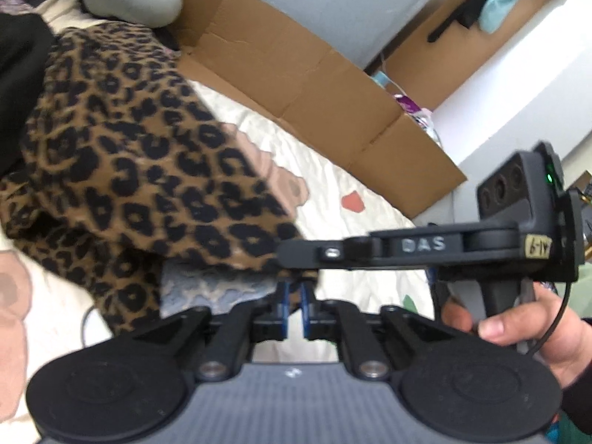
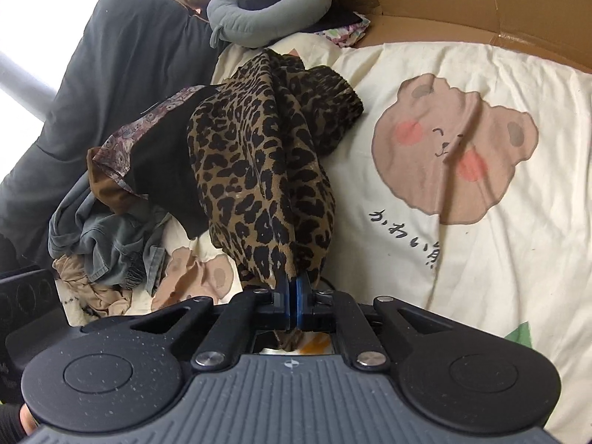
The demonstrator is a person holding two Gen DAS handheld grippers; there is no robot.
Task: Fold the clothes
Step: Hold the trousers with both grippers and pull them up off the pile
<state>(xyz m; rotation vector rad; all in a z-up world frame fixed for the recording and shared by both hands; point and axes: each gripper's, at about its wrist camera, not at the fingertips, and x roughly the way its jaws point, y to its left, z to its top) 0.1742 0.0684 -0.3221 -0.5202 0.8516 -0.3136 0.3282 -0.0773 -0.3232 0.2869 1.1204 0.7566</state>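
A leopard-print garment (image 1: 148, 155) hangs bunched over the bear-print bed sheet (image 1: 333, 170). In the left wrist view my left gripper (image 1: 294, 298) has its blue pads pinched on the garment's lower edge. My right gripper (image 1: 288, 257) reaches in from the right, held by a hand (image 1: 518, 329), with its tip at the same edge just above. In the right wrist view my right gripper (image 2: 294, 288) is shut on the leopard-print garment (image 2: 259, 170), which stretches up and away from the pads in a twisted bundle. Its far end rests on the sheet (image 2: 462, 259).
A pile of loose clothes (image 2: 103, 244) and a black garment (image 2: 162, 162) lie left of the leopard fabric. A dark blanket (image 2: 92, 92) and grey neck pillow (image 2: 266, 11) sit behind. Flattened cardboard (image 2: 444, 0) borders the bed's far side.
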